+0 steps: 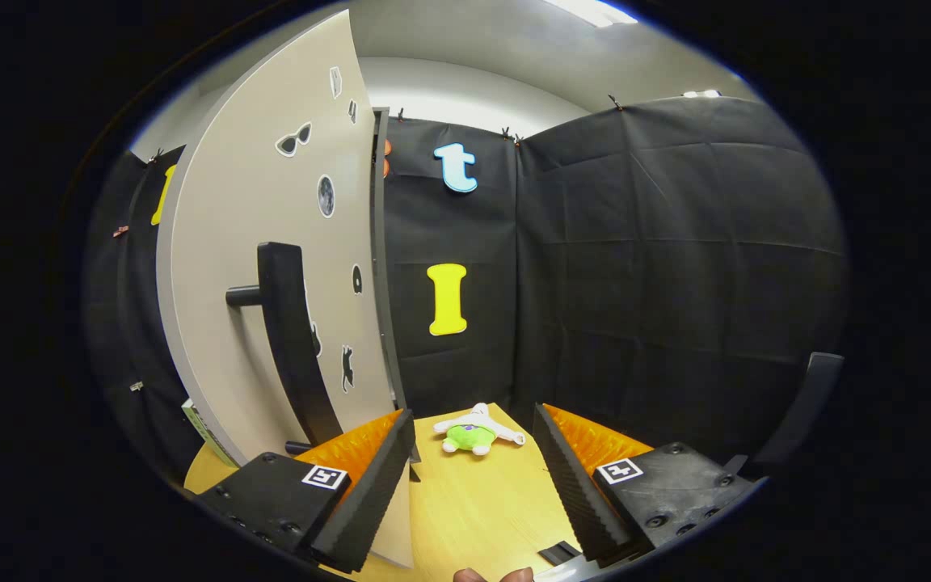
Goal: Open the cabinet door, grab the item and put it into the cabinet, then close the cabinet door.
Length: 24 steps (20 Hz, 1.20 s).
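In the left half of the frame the cabinet door (271, 267) is seen swung open, its dark bar handle (292, 339) facing the camera. The fingers (473, 485) are spread wide, holding nothing. Just beyond them, lower centre, the plush toy (473, 432) lies on the wooden bench (473, 509); it is judged light, soft and squashable, best pinched across its body. Black cloth walls (659, 267) close the right.

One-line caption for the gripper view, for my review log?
Open claw held above the wooden table, plush toy lying just ahead between its fingers, cabinet door with black handle to the left.
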Tool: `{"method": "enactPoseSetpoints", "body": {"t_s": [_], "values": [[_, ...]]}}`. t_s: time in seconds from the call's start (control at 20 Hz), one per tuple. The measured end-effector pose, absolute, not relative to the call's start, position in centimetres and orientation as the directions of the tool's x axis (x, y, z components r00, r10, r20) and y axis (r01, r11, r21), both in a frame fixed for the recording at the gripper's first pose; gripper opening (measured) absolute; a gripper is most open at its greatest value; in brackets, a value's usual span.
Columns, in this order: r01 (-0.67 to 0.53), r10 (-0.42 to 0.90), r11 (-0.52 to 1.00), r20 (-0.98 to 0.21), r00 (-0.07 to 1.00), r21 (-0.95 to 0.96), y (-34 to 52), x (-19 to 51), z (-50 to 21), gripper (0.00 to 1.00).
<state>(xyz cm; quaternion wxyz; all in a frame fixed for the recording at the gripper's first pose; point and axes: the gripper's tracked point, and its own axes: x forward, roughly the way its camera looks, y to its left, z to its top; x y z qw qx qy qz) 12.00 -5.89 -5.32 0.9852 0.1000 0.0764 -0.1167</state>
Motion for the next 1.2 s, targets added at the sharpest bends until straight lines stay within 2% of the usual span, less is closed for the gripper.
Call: {"method": "enactPoseSetpoints", "body": {"t_s": [0.8,1.2], "values": [[0.022,0.023,0.976,-0.205,0.979,0.216,8.7,15.0,-5.6,0.96],[-0.087,0.135,0.973,-0.224,0.965,0.212,14.6,14.3,-6.2,0.96]]}}
